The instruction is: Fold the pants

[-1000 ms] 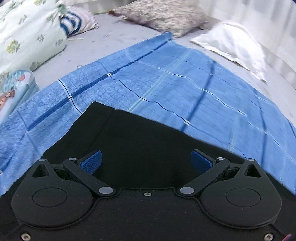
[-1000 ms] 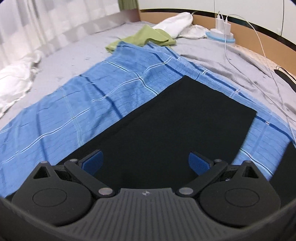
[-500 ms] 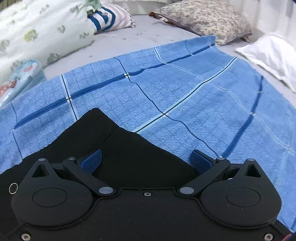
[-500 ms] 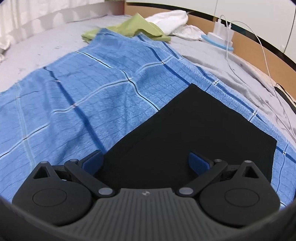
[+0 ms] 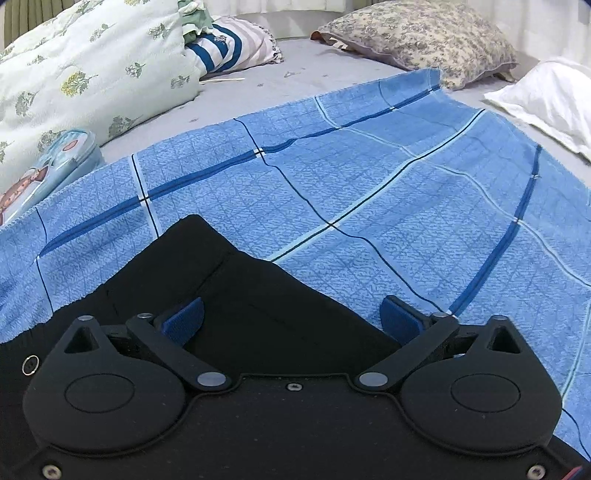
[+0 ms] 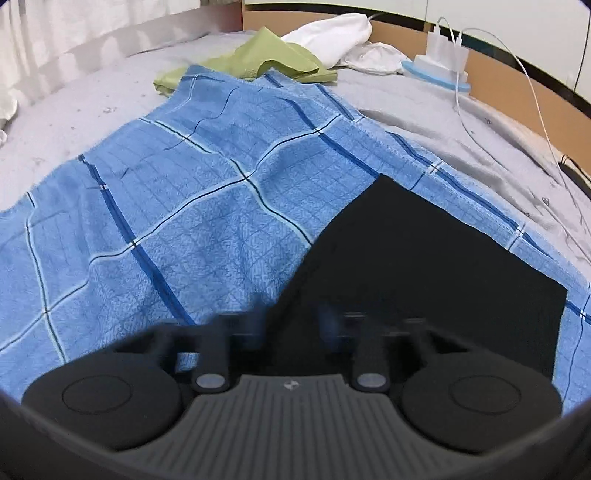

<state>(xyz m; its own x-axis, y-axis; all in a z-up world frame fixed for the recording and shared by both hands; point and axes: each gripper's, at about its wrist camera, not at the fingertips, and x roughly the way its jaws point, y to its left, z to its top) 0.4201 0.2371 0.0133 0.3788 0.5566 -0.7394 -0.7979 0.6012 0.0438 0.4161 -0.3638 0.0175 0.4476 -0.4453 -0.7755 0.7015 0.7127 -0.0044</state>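
Observation:
Black pants [image 5: 229,291] lie flat on a blue checked blanket [image 5: 369,177] spread over the bed. In the left wrist view my left gripper [image 5: 291,317] is open, its blue pads [image 5: 184,317] spread wide just above the waistband end, where a metal button [image 5: 30,364] shows. In the right wrist view the leg end of the pants [image 6: 424,266] lies ahead. My right gripper [image 6: 291,325] sits at the pants' left edge; its fingers are motion-blurred and closer together than before, and I cannot tell whether they grip the cloth.
Pillows [image 5: 417,33] and a flowered quilt [image 5: 74,74] lie at the bed's head, a white pillow [image 5: 546,96] at the right. A green cloth [image 6: 258,59], white clothes [image 6: 332,33], a charger with cables [image 6: 443,62] and a wooden bed board [image 6: 517,85] lie beyond the blanket.
Both grippers have shifted along the pants toward their edges. The right gripper's fingers have swung inward from wide open and are blurred. The left gripper stays open.

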